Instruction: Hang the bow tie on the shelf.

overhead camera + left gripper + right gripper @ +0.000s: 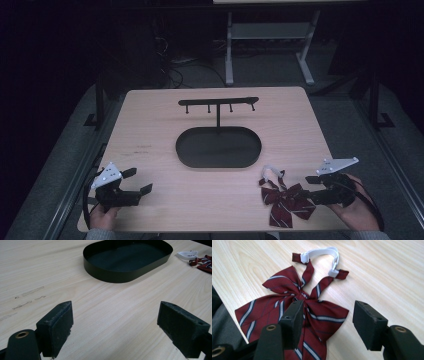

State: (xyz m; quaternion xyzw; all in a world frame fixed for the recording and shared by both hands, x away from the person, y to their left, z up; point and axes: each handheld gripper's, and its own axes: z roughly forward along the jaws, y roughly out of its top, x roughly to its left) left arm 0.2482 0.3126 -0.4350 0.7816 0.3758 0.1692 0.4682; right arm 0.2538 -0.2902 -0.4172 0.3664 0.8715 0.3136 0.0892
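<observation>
A dark red bow tie (286,200) with pale stripes and a white elastic neck strap (270,170) lies flat near the table's front right edge. In the right gripper view the bow tie (317,312) spreads under the jaws, its strap (322,252) looped beyond. My right gripper (309,190) is open just right of the tie, its jaws (327,322) apart over the bow's knot and right wing. My left gripper (140,181) is open at the front left above bare wood (115,322). A black oval tray (218,147) sits mid-table, and a black hook rack (218,102) rises on a post from it.
The light wood table (150,125) ends close behind both hands at the front edge. The oval tray (127,261) lies ahead of the left gripper. Dark floor, cables and a white desk frame (270,45) lie beyond the far edge.
</observation>
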